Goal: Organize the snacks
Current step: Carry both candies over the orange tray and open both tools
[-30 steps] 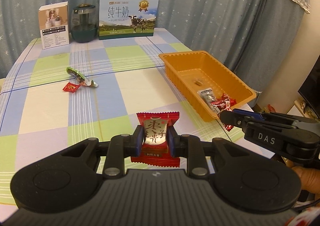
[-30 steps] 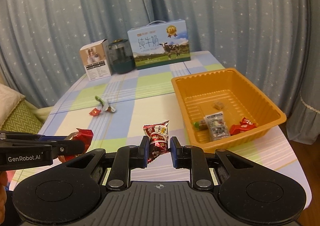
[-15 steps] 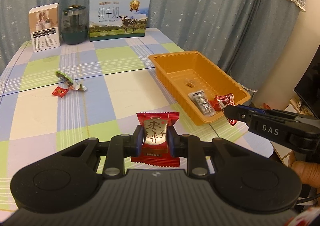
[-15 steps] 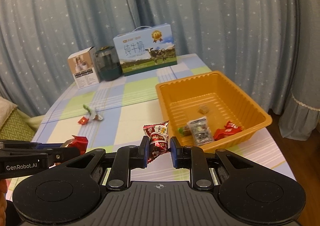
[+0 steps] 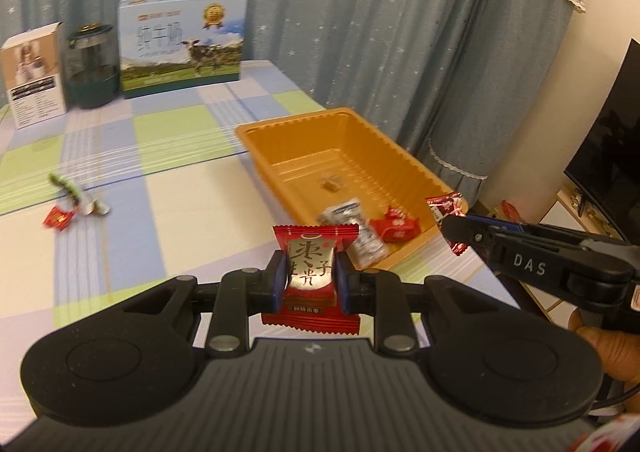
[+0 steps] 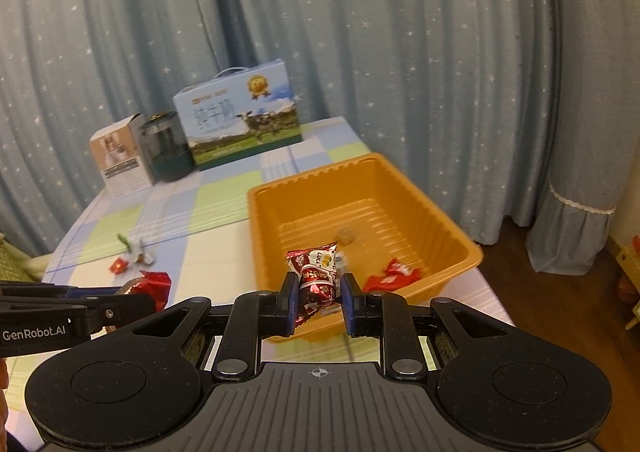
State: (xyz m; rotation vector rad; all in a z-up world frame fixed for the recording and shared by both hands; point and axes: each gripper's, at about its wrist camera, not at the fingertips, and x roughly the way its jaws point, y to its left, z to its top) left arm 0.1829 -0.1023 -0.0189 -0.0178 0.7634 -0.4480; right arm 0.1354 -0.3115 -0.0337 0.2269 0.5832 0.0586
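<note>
My left gripper [image 5: 311, 279] is shut on a red candy packet with a silver label [image 5: 310, 270], held above the table near the orange tray's [image 5: 280, 131] front left corner. My right gripper [image 6: 319, 294] is shut on a dark red snack packet [image 6: 316, 276] over the tray's [image 6: 260, 219] near rim. The right gripper with its packet [image 5: 446, 207] also shows at the right of the left wrist view. Inside the tray lie a silver packet [image 5: 352, 226], a red candy [image 5: 396, 228] and a small brown sweet [image 5: 332, 183]. Loose on the cloth lie a red candy [image 5: 59, 217] and a green wrapper [image 5: 66, 187].
At the table's far edge stand a blue milk carton box [image 5: 180, 43], a dark green jar [image 5: 91, 67] and a small white box [image 5: 34, 75], with curtains behind. A dark screen [image 5: 612, 155] and floor clutter lie off the table's right side.
Both grippers have moved to the right toward the orange tray, each still holding its packet. The tray now sits nearer the centre of both views.
</note>
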